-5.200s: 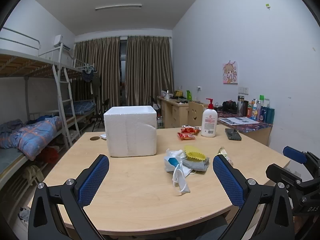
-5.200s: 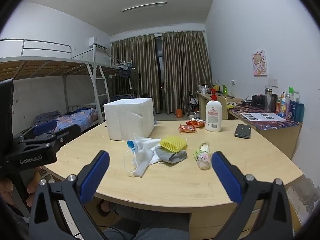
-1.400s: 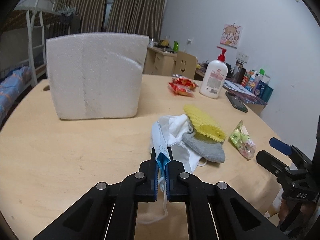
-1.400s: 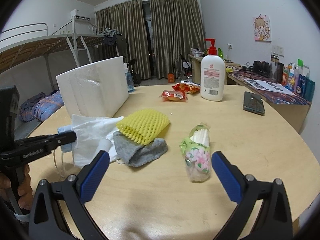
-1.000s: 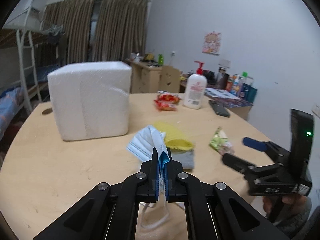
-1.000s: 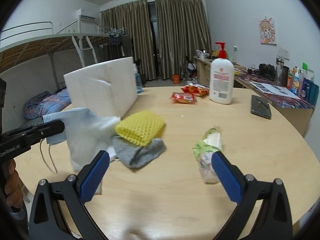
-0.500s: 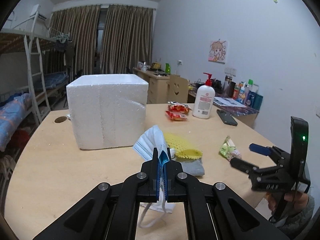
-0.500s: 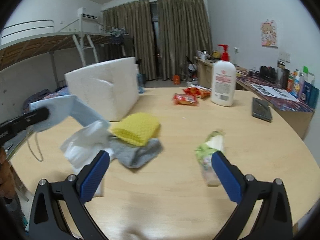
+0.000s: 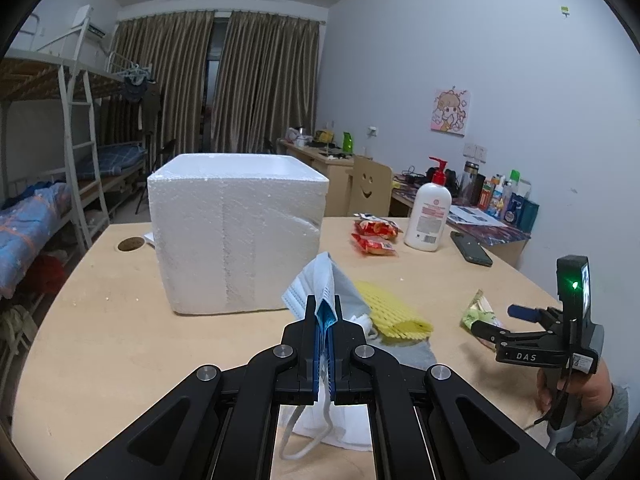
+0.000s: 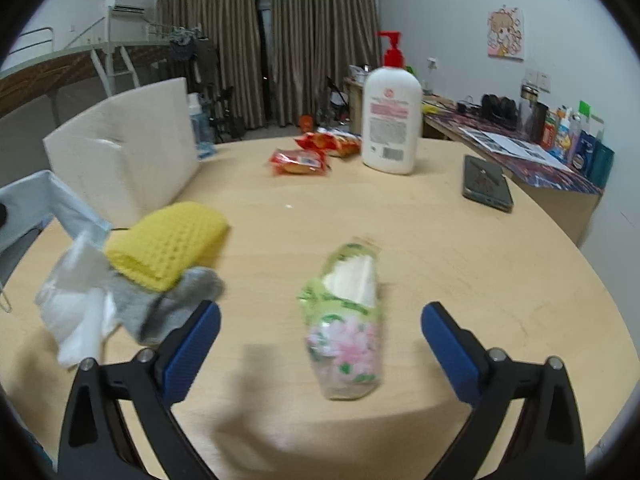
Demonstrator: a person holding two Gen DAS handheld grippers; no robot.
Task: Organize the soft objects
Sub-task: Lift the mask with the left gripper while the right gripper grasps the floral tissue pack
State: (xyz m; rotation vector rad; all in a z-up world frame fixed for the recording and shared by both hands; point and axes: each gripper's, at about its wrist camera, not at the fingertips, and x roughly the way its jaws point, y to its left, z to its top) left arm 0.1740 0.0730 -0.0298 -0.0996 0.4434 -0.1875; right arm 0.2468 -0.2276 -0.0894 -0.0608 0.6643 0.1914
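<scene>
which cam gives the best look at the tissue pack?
Right wrist. The tissue pack lies whole and close between the open right gripper fingers, floral wrapper plain to see. The left wrist view shows only part of it, small, behind the right gripper's fingers.

A white pump lotion bottle with a red top (image 10: 391,116) stands upper centre; a black phone (image 10: 486,188) lies right of it.

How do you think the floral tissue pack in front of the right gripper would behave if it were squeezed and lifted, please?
The tissue pack looks soft and probably light: its thin plastic wrap is crinkled and open at the far end. It would likely dent between the right gripper's open fingers rather than resist. The glossy film might slip a little. Lying flat on the table, it seems unlikely to roll.
</scene>
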